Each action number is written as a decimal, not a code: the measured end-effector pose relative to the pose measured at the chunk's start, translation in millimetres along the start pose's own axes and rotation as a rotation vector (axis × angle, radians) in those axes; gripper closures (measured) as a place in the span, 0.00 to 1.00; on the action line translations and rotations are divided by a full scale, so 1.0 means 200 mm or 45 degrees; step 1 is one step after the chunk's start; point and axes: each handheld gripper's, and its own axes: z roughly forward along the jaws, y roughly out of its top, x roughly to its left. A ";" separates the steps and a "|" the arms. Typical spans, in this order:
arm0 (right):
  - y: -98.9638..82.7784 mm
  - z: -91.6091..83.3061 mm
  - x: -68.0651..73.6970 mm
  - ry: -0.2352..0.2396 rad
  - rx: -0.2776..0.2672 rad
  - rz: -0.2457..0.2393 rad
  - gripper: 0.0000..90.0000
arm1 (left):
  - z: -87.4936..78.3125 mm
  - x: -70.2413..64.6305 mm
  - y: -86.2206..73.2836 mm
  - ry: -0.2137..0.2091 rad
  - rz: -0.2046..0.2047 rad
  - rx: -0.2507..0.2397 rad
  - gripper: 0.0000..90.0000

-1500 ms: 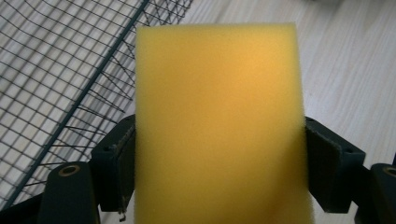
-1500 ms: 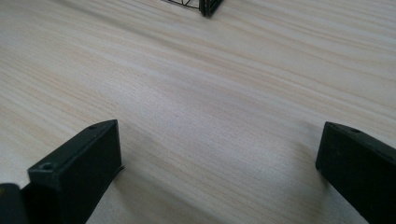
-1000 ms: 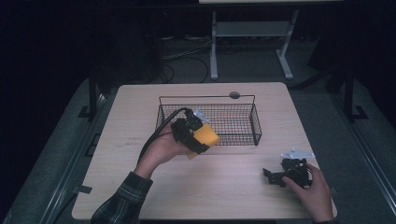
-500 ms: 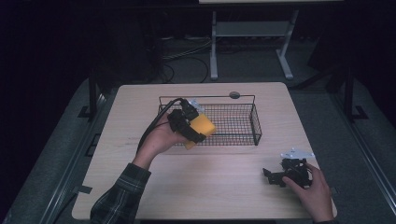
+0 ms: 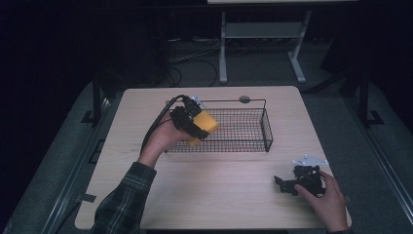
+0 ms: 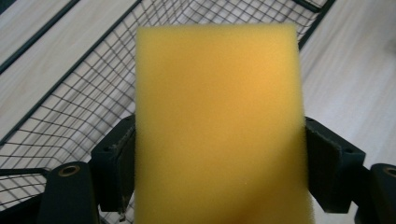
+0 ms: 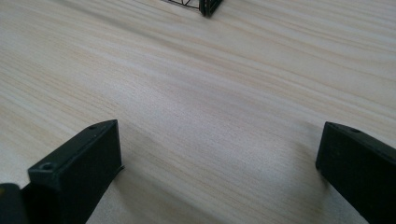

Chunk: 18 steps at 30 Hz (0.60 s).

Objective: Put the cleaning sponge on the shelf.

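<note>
A yellow sponge (image 5: 203, 126) sits clamped in my left gripper (image 5: 195, 127), held above the left end of the black wire basket (image 5: 253, 144). In the left gripper view the sponge (image 6: 219, 126) stands between both black pads (image 6: 119, 161), with the basket's mesh (image 6: 79, 98) beneath it. My right gripper (image 5: 284, 184) rests low on the table near the front right, jaws spread. In the right gripper view its fingers (image 7: 79, 172) stand wide apart over bare wood with nothing between them.
The light wood table (image 5: 219, 195) has bare room in front of the basket. A small dark round disc (image 5: 244, 99) lies behind the basket's far rim. A basket corner (image 7: 208, 7) shows at the top of the right gripper view. A metal stand (image 5: 258, 44) is beyond the table.
My left hand has carried the sponge away from me and slightly up, from in front of the basket's near wall to over its left end. The right hand has stayed put.
</note>
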 end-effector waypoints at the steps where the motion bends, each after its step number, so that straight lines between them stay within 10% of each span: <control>1: 0.00 0.00 0.00 0.000 0.000 0.000 0.00 | 0.00 0.01 0.00 0.006 -0.006 0.002 0.25; 18: 0.00 0.00 0.00 0.000 0.000 0.001 0.00 | 0.05 0.17 -0.03 0.087 -0.119 0.008 0.25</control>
